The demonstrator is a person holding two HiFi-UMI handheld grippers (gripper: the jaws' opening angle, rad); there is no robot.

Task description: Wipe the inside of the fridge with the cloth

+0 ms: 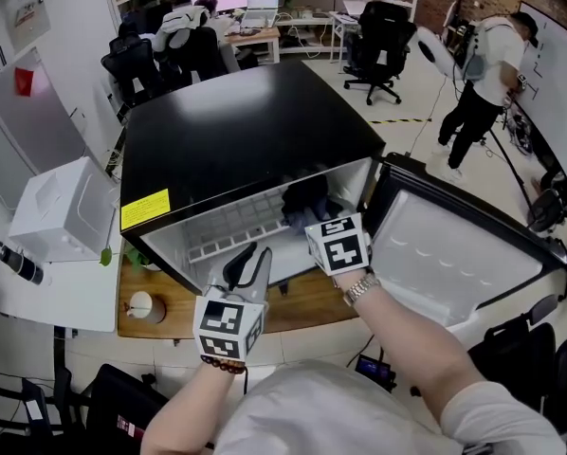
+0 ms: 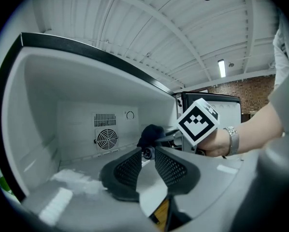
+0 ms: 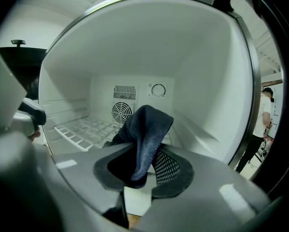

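Observation:
A black mini fridge (image 1: 246, 131) stands open, its door (image 1: 454, 254) swung out to the right. My right gripper (image 1: 318, 222) reaches into the white interior, shut on a dark blue cloth (image 1: 305, 200). In the right gripper view the cloth (image 3: 147, 127) rises folded from between the jaws of the right gripper (image 3: 145, 153), in front of the back-wall fan grille (image 3: 121, 112). My left gripper (image 1: 251, 252) hovers at the fridge's mouth, left of the cloth. Its jaws (image 2: 147, 152) stand slightly apart with nothing between them. From there the cloth (image 2: 151, 132) shows farther in.
A white wire shelf (image 1: 231, 230) lies inside on the fridge's left. The fridge sits on a wooden table (image 1: 302, 301) with a small white round object (image 1: 141, 304). A white box (image 1: 61, 207) stands left. Office chairs (image 1: 378, 36) and a standing person (image 1: 487, 74) are behind.

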